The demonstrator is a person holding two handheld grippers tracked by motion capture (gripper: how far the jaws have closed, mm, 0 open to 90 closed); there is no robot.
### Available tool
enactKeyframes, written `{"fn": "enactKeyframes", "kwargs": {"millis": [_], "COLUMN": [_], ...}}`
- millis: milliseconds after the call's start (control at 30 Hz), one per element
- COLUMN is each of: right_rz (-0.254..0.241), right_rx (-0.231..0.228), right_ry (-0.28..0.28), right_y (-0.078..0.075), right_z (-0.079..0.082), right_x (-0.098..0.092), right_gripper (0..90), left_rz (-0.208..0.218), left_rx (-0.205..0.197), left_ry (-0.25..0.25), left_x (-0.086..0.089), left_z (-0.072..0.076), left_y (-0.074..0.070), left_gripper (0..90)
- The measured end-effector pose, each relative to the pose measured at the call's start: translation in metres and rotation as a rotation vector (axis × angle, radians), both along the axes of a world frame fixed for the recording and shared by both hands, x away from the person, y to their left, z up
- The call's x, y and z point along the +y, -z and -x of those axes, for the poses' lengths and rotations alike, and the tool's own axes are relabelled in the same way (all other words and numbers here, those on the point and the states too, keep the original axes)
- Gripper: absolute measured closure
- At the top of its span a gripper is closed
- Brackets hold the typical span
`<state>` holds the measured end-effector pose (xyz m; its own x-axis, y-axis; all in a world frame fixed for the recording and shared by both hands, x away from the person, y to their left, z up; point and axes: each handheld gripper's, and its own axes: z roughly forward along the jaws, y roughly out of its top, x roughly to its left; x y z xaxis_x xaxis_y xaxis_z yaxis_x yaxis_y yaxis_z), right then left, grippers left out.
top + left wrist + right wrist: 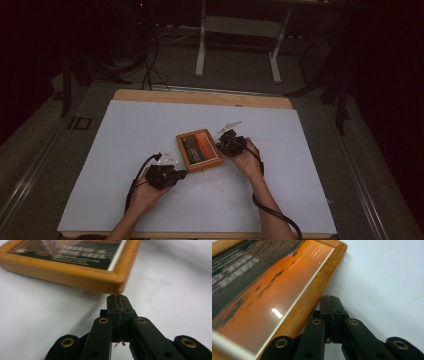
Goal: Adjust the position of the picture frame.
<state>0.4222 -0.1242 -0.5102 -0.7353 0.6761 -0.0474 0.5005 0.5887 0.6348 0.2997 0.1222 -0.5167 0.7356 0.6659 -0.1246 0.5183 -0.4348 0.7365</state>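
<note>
High view: picture frame (199, 150) mid-table (125, 150), open room every side.

Wooden picture frame (199, 150): light-brown rim, glazed print with orange sunset and dark text panel. Lies flat, face up, on white table top, slightly rotated, near centre, long axis toward 11 o'clock.
</note>
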Motion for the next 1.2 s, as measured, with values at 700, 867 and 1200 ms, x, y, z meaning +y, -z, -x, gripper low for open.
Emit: {"fn": "enactKeyframes", "kwargs": {"millis": [700, 867, 1200], "right_rz": [0.001, -0.007, 0.003], "right_rx": [-0.001, -0.02, -0.04], "right_ry": [-0.072, -0.06, -0.058], "right_y": [-0.007, -0.01, -0.015], "right_z": [-0.005, 0.003, 0.03], "right_x": [0.017, 0.007, -0.018], "right_gripper": [90.0, 90.0, 89.9], "left_rz": [0.024, 0.053, 0.041], "left_rx": [0.007, -0.008, -0.054], "left_ry": [0.104, 0.099, -0.077], "left_x": [-0.011, -0.001, 0.029], "left_z": [0.007, 0.004, -0.02], "left_y": [-0.001, -0.01, -0.018], "left_gripper": [89.5, 89.5, 89.6]}}
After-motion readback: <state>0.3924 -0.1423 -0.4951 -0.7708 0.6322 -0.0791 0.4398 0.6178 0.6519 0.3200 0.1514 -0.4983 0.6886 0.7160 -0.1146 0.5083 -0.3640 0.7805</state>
